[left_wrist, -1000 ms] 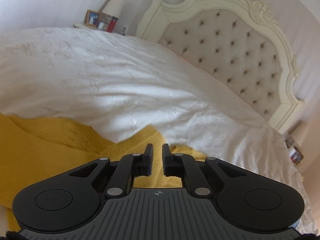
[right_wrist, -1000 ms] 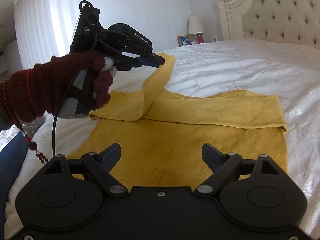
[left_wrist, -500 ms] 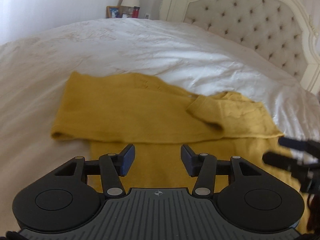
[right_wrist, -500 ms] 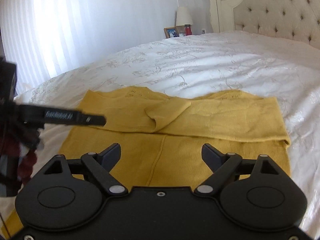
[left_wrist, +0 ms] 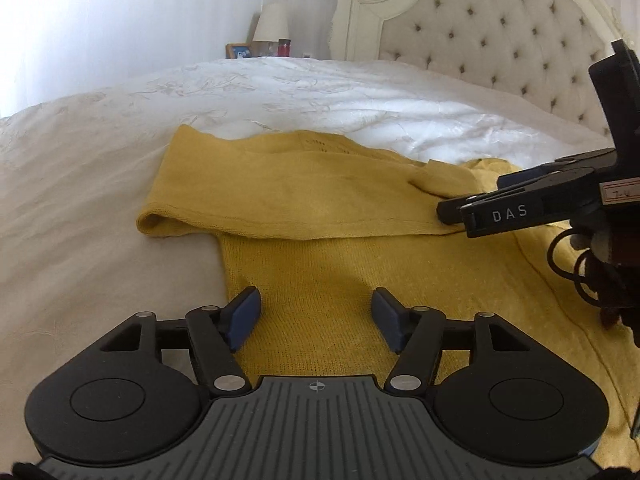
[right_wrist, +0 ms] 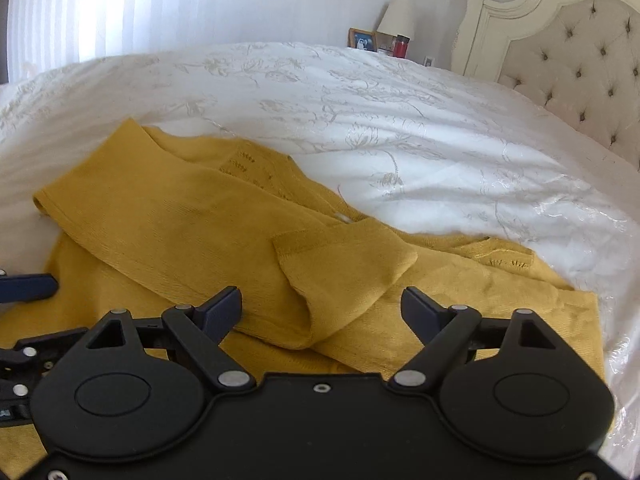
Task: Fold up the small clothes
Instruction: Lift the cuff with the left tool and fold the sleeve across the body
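A mustard-yellow knit sweater (left_wrist: 304, 208) lies flat on the white bedspread (left_wrist: 320, 92), both sleeves folded across its upper body. It also shows in the right wrist view (right_wrist: 168, 232), where the left sleeve's cuff (right_wrist: 344, 256) overlaps the right sleeve. My left gripper (left_wrist: 316, 320) is open and empty, low over the sweater's lower left body. My right gripper (right_wrist: 322, 312) is open and empty, just in front of the sleeve cuff. It also shows in the left wrist view (left_wrist: 452, 210), with its tip at the folded sleeve's lower edge.
A cream tufted headboard (left_wrist: 500, 40) stands at the back right. A nightstand with a lamp (left_wrist: 274, 24), a picture frame (left_wrist: 239, 50) and a red jar (left_wrist: 284, 46) is beyond the bed's far side. A bright curtained window (right_wrist: 100, 12) is at left.
My left gripper let go of the sleeve, opened and drew back low over the sweater body. The sleeve now lies folded across. My right gripper moved forward and down toward the cuff.
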The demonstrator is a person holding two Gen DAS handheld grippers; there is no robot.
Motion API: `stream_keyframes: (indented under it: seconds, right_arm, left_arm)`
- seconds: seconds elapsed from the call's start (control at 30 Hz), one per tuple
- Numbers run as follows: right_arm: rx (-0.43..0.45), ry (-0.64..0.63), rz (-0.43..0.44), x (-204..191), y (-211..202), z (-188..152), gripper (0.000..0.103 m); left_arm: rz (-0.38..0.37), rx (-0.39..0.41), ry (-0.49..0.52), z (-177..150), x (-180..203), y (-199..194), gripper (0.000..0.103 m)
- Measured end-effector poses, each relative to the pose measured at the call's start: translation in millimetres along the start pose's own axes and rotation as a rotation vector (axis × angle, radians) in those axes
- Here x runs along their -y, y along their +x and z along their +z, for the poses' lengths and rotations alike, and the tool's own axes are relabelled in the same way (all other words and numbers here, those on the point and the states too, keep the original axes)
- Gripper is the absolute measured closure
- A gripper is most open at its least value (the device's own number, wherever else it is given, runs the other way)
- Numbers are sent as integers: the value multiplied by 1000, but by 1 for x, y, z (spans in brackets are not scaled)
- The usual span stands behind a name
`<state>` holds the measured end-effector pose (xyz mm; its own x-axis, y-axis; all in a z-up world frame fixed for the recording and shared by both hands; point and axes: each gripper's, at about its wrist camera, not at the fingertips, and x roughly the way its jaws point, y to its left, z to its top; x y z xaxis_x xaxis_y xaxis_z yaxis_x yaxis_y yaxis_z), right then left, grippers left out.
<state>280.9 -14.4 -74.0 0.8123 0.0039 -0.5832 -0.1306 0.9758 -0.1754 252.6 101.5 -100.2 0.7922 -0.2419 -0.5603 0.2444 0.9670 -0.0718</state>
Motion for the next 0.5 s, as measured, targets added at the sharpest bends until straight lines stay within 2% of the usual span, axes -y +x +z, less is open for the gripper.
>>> stream_keyframes:
  seconds: [0.1,0.23,0.3,0.37,0.5]
  right_arm:
    - [1,69,-84,19,1,0,21]
    - [-23,296,-162,67,-7,-8,21]
    - [-32,356,-177,84,-11,-13,26]
    - [-10,374,-158,93,-16,-17,27]
    - [15,391,-20,99,-17,-17,27]
  left_arm:
    - [-18,7,-29,-2,-5,0,43]
    - [-14,9,-27,-2,-4,1,43]
    - [-10,8,-22,-3,-3,2,42]
    - [-8,8,-19,-3,-3,2,42]
    - [-3,7,-13,-4,-1,2,42]
